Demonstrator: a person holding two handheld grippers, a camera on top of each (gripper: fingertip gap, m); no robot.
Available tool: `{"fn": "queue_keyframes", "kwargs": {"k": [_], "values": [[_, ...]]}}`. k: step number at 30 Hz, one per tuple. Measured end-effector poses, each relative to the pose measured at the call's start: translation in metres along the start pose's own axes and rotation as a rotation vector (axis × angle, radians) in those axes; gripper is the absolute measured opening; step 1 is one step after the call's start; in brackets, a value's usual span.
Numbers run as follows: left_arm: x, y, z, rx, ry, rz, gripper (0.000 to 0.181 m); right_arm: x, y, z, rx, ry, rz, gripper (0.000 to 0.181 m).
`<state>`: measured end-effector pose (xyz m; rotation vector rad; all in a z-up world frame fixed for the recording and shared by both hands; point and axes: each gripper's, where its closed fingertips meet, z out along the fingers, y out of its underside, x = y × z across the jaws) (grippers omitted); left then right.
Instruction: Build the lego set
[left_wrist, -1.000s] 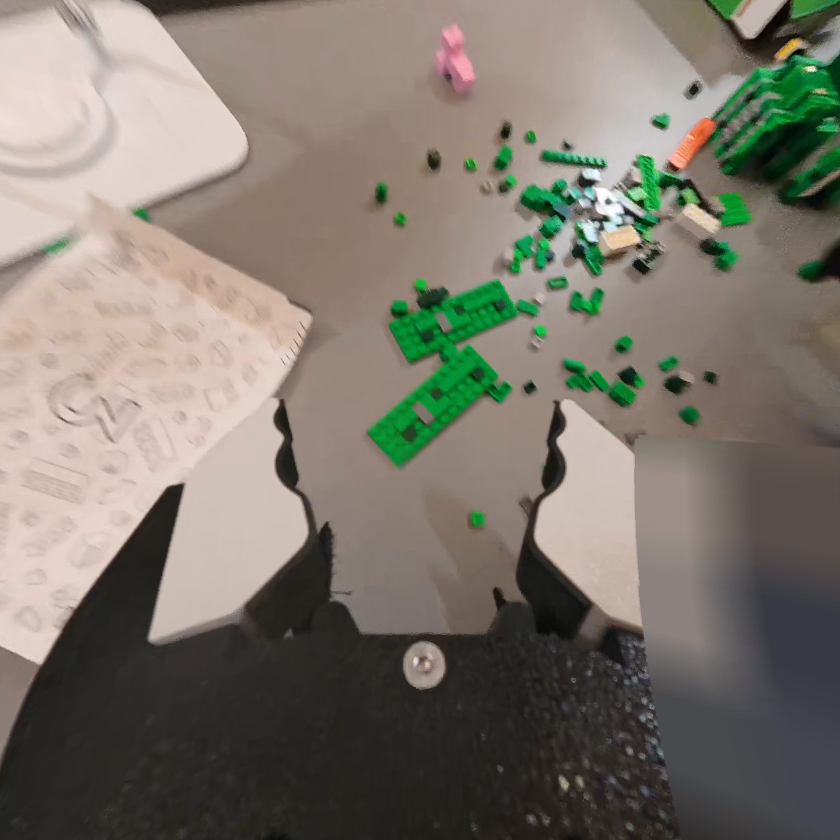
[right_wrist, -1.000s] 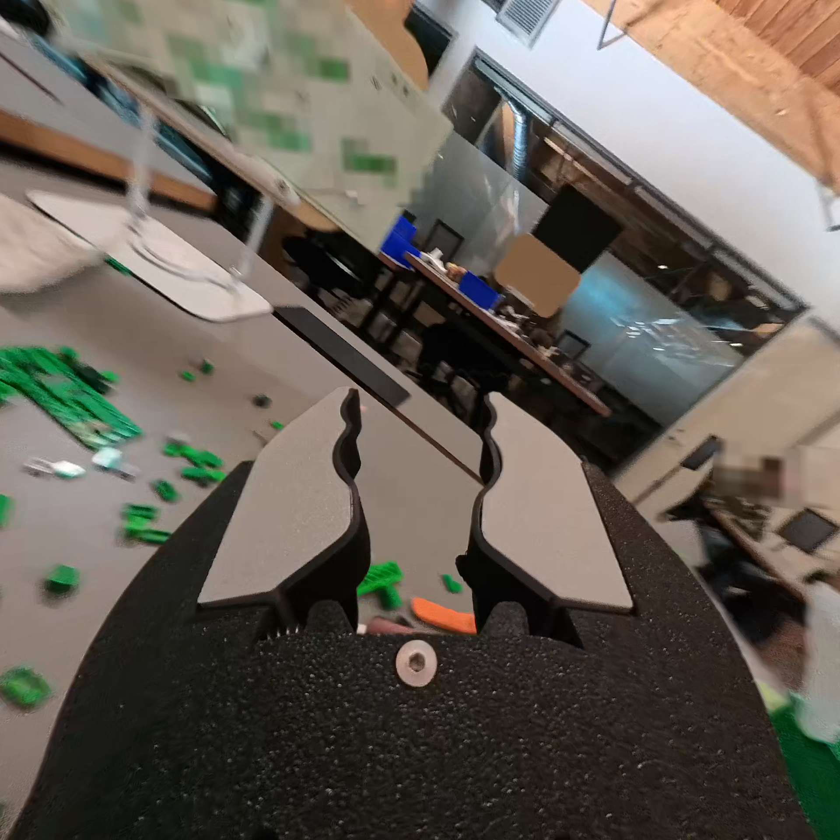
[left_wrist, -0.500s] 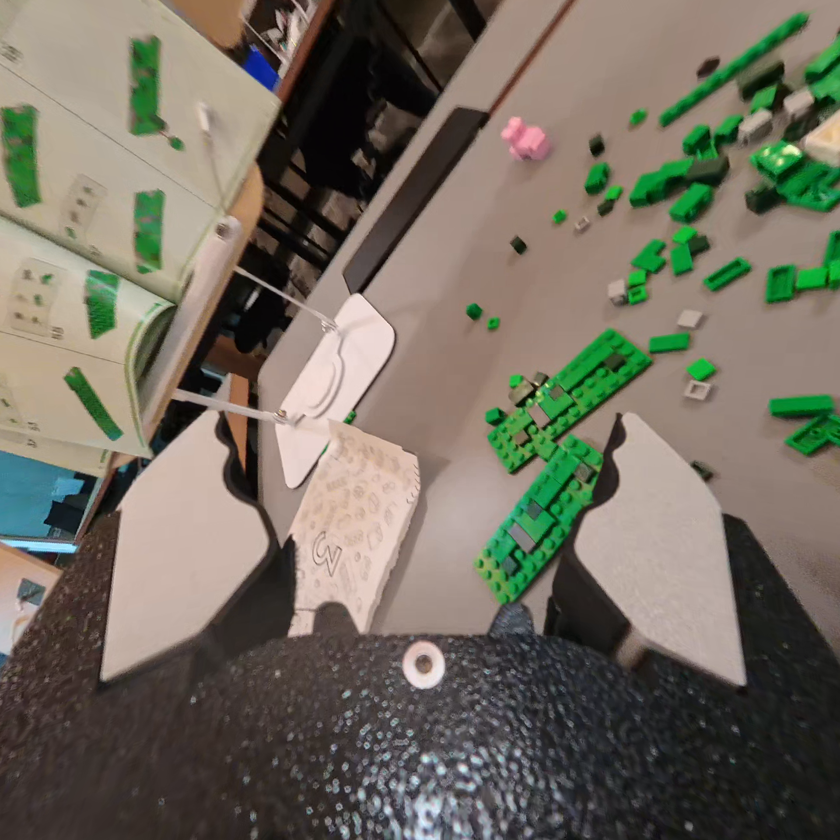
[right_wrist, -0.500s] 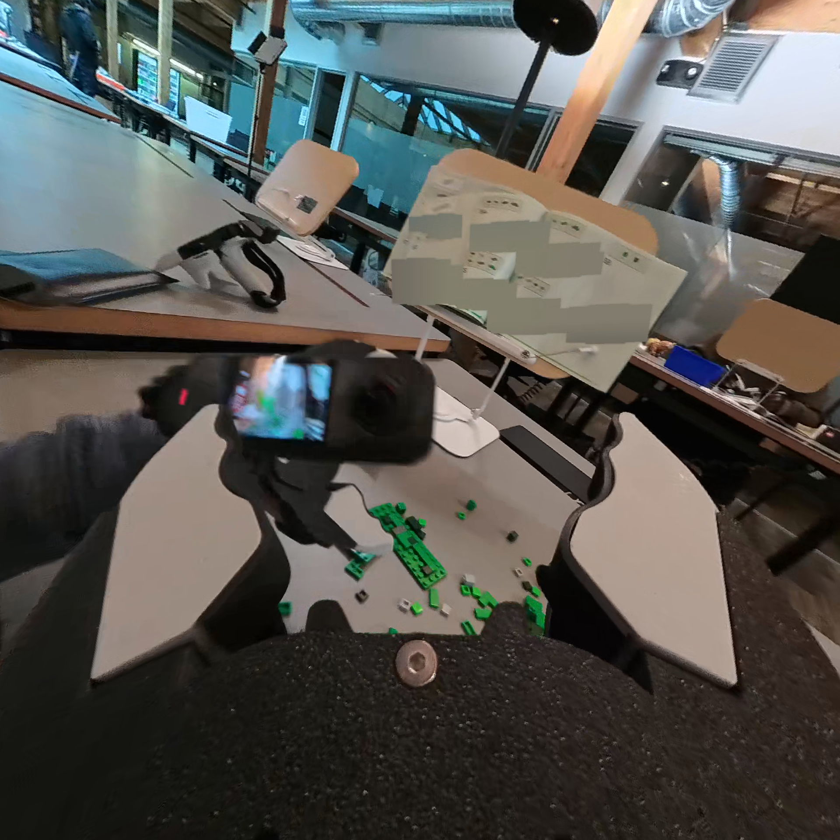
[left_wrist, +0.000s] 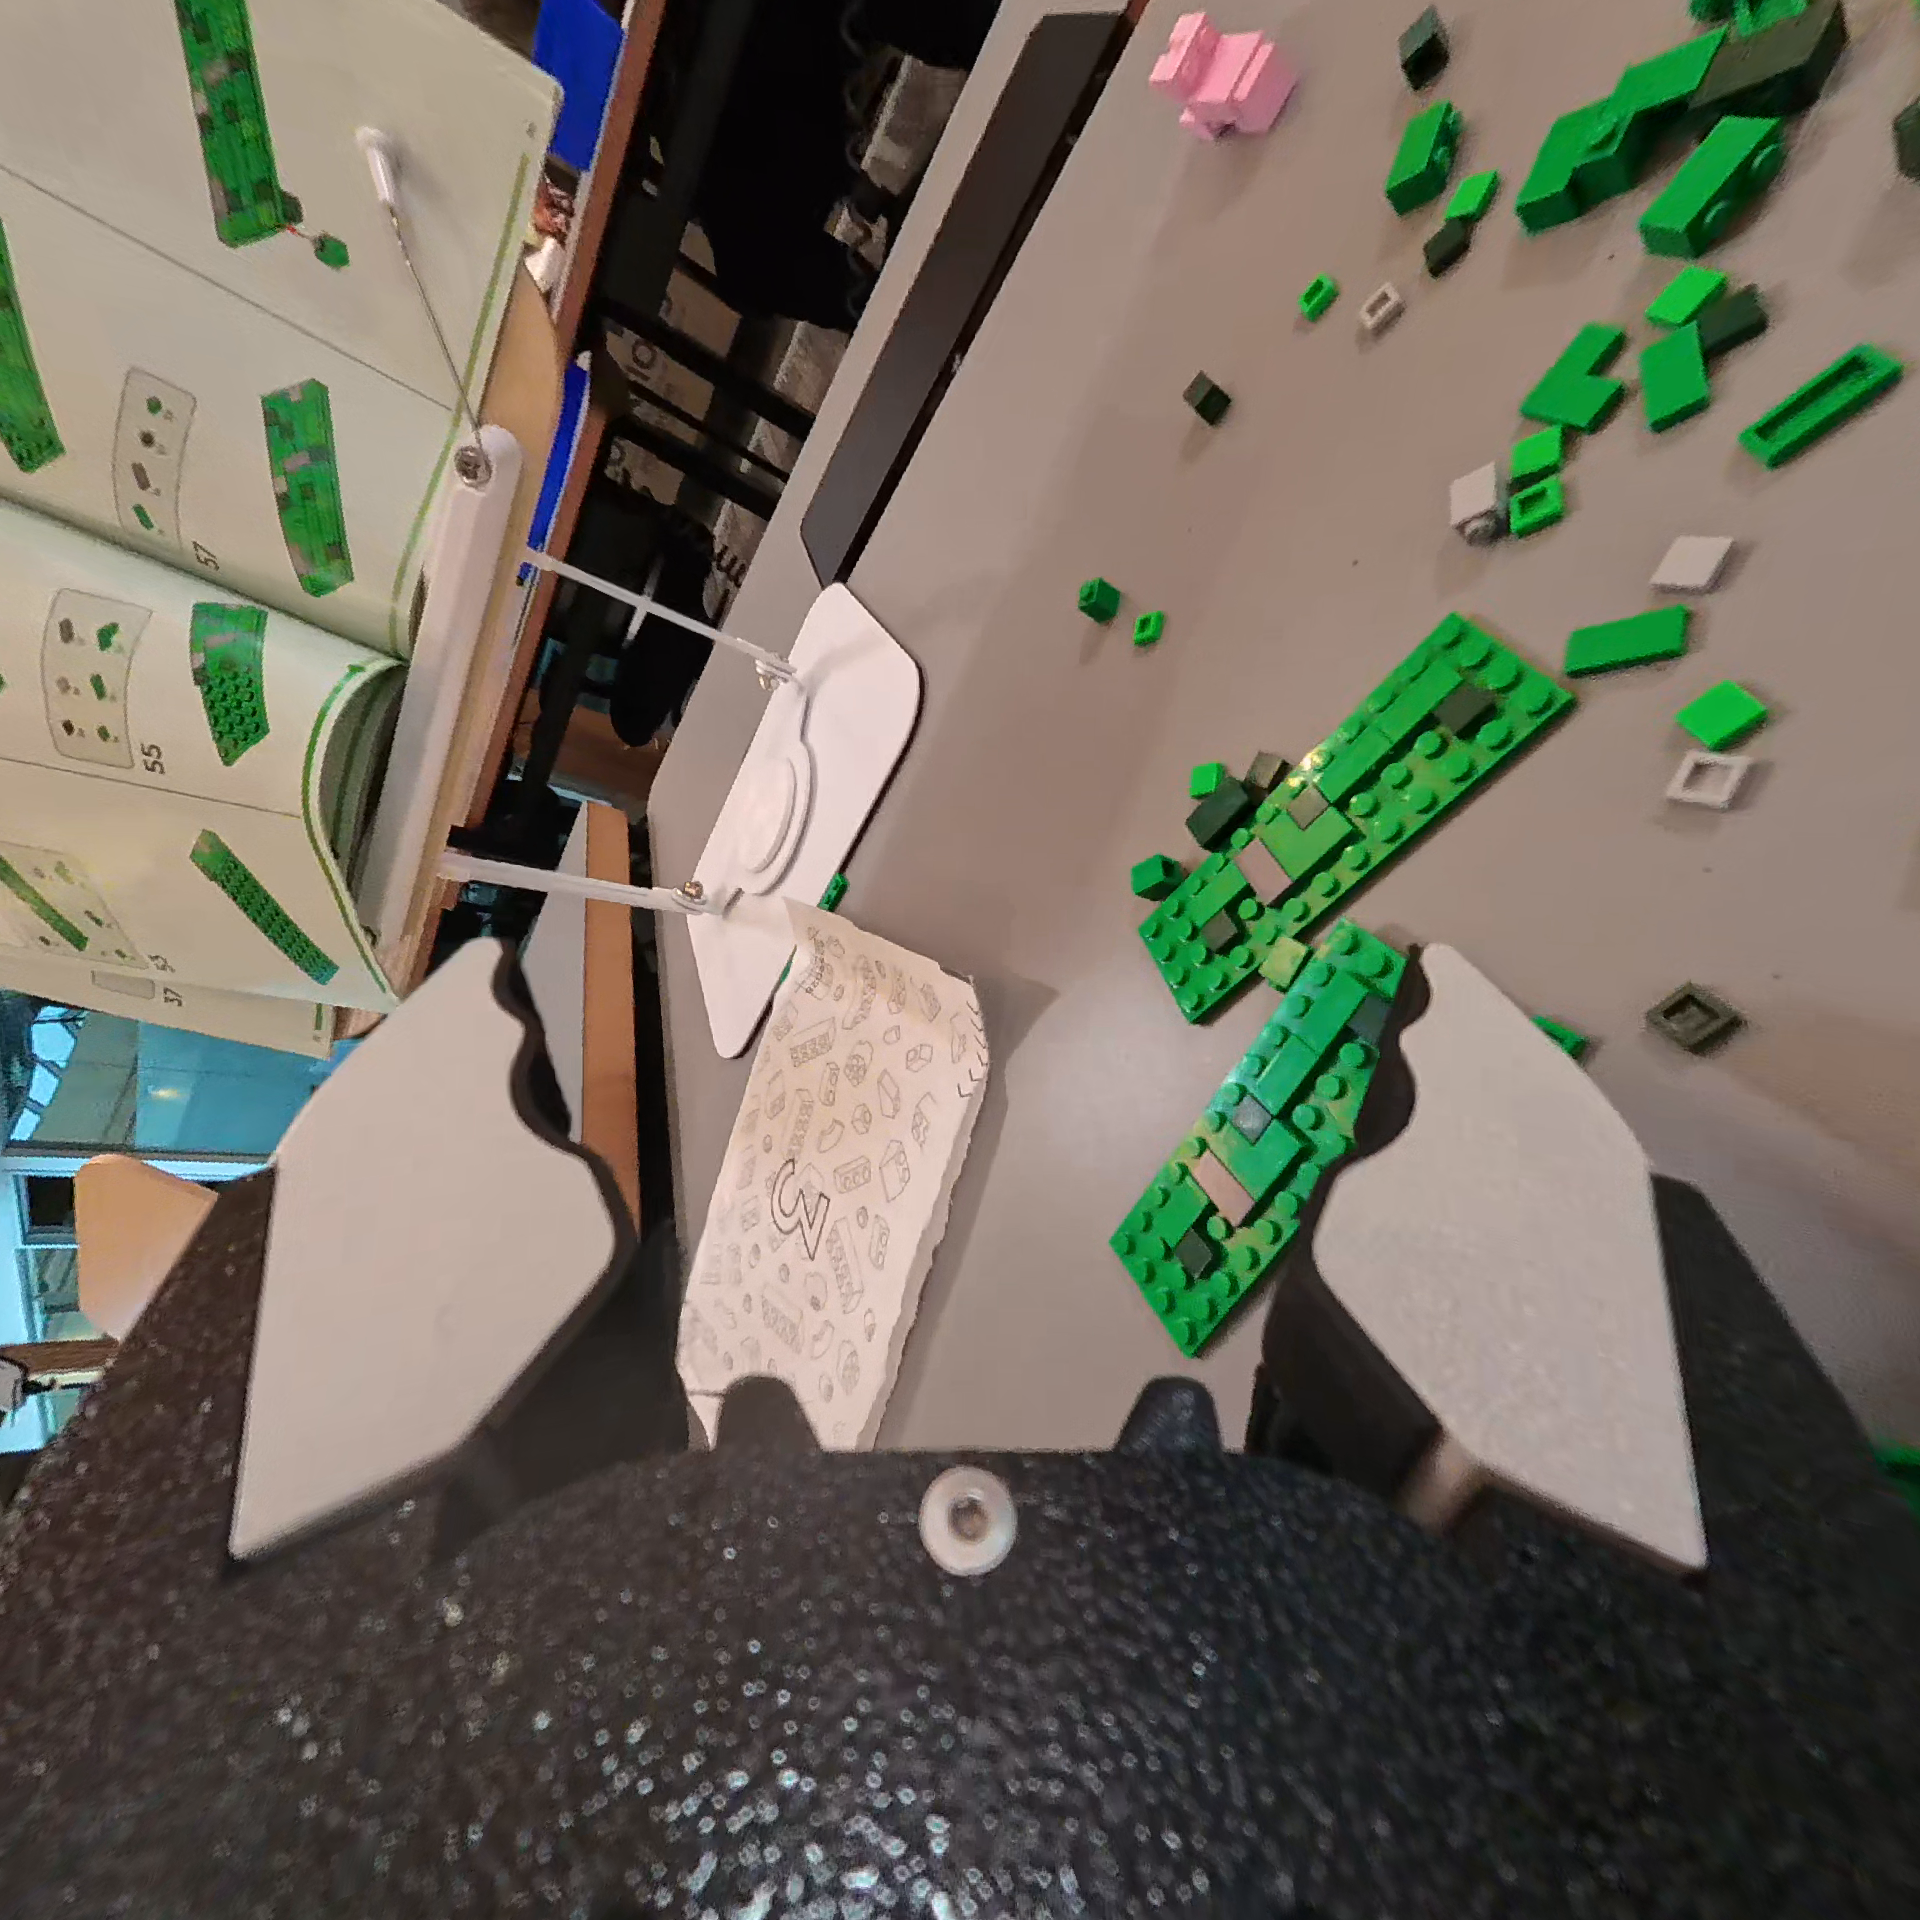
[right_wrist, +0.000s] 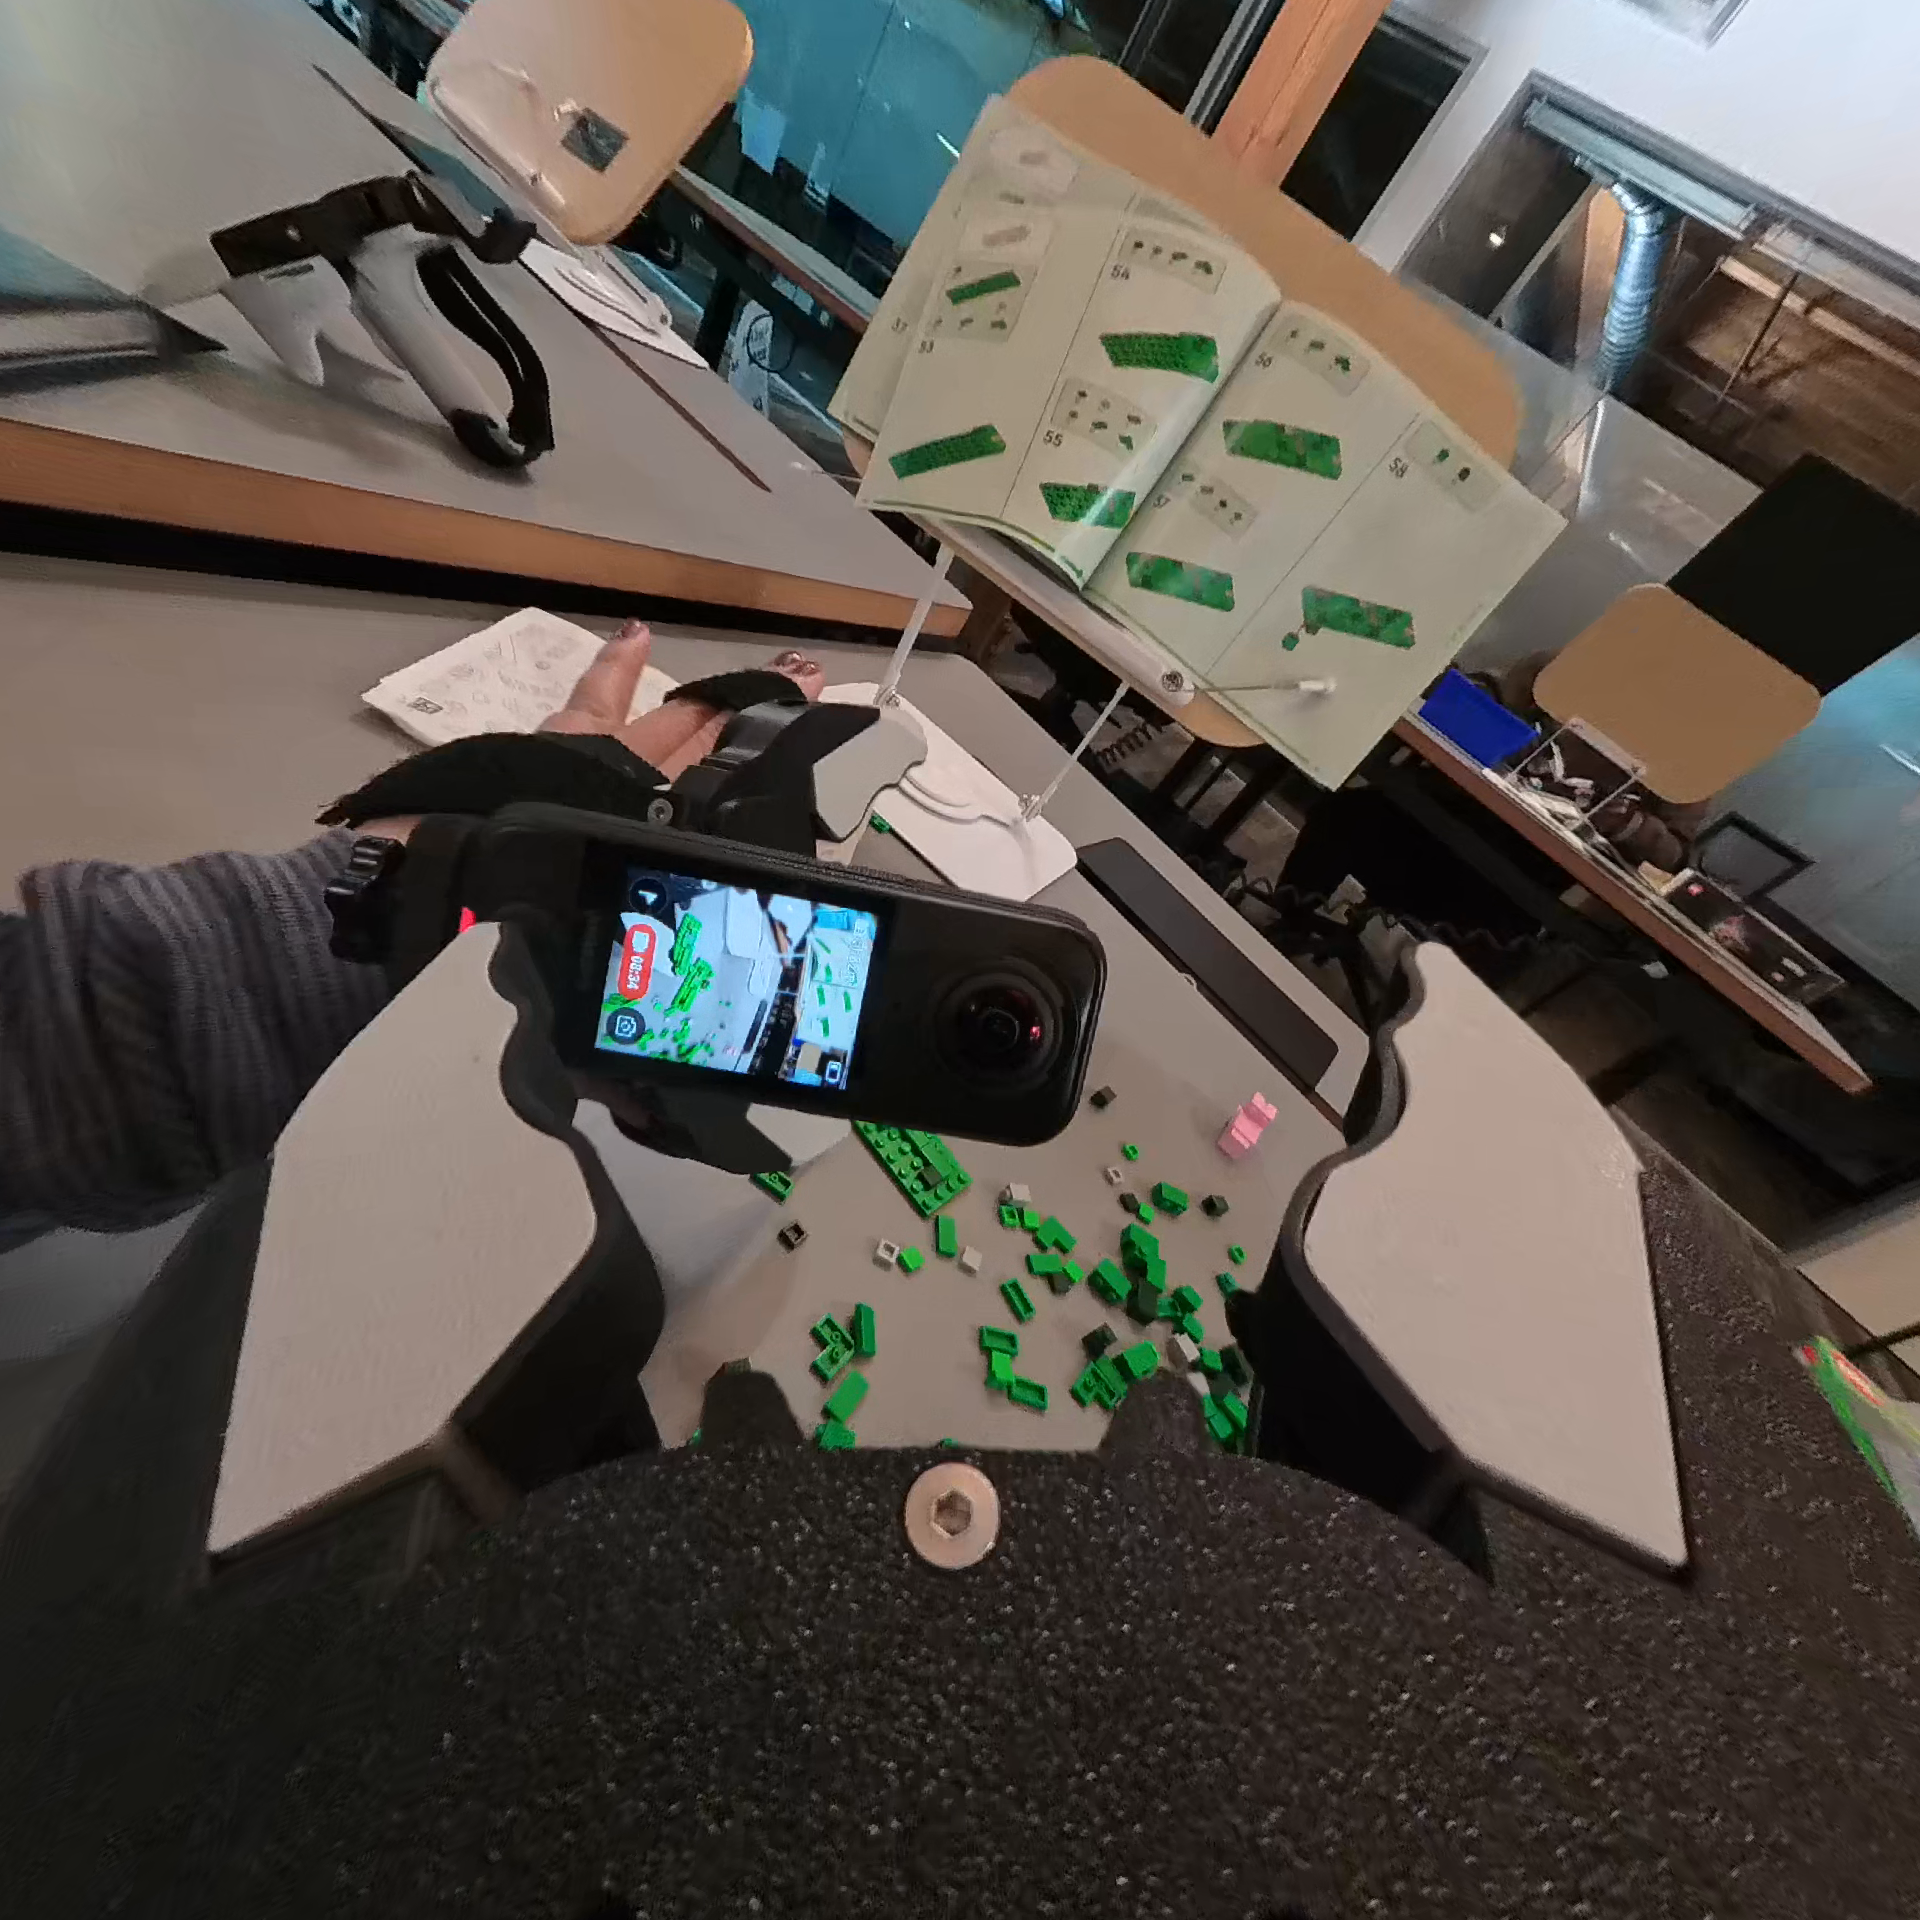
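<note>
Two studded green plates (left_wrist: 1340, 821) partly tiled, mid-right; loose bricks (right_wrist: 1091, 1288) littered desk (left_wrist: 1039, 1122). Left tongs (left_wrist: 961, 1049), right tongs (right_wrist: 956, 1049) both gaped, empty.

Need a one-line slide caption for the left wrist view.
Open left tongs hover over two studded green plate assemblies beside a printed paper bag.

In the left wrist view the nearer green plate assembly (left_wrist: 1257, 1164) runs behind the left claw's (left_wrist: 966, 997) right finger (left_wrist: 1496, 1226), hiding its right edge. The instruction booklet (left_wrist: 187, 499) is cut off by the left edge, and the printed paper bag (left_wrist: 842, 1184) disappears behind the claw's body. In the right wrist view the camera (right_wrist: 821, 997) on the left claw covers most of the green plates (right_wrist: 914, 1164), and the right claw's (right_wrist: 951, 1049) body hides the nearest loose green bricks (right_wrist: 1091, 1320).
</note>
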<state>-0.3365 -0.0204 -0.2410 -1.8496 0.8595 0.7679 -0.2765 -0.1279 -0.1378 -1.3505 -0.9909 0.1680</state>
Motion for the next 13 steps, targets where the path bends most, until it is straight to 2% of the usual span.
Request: {"fn": "queue_keyframes", "kwargs": {"k": [5, 9, 11, 13], "values": [[-0.009, 0.004, 0.002, -0.023, -0.045, -0.001, 0.147, -0.001, 0.005, 0.000, -0.041, -0.032, 0.065, 0.141], [0.004, -0.005, 0.000, 0.014, 0.045, -0.083, 0.147, -0.002, 0.004, -0.002, -0.033, -0.067, 0.111, 0.136], [0.003, -0.007, -0.001, 0.031, 0.005, -0.061, 0.147, -0.002, 0.007, -0.006, -0.068, -0.077, 0.063, 0.134], [-0.005, -0.002, -0.003, 0.030, -0.052, 0.001, 0.147, 0.013, 0.004, -0.015, -0.051, -0.037, 0.063, 0.132]]}}
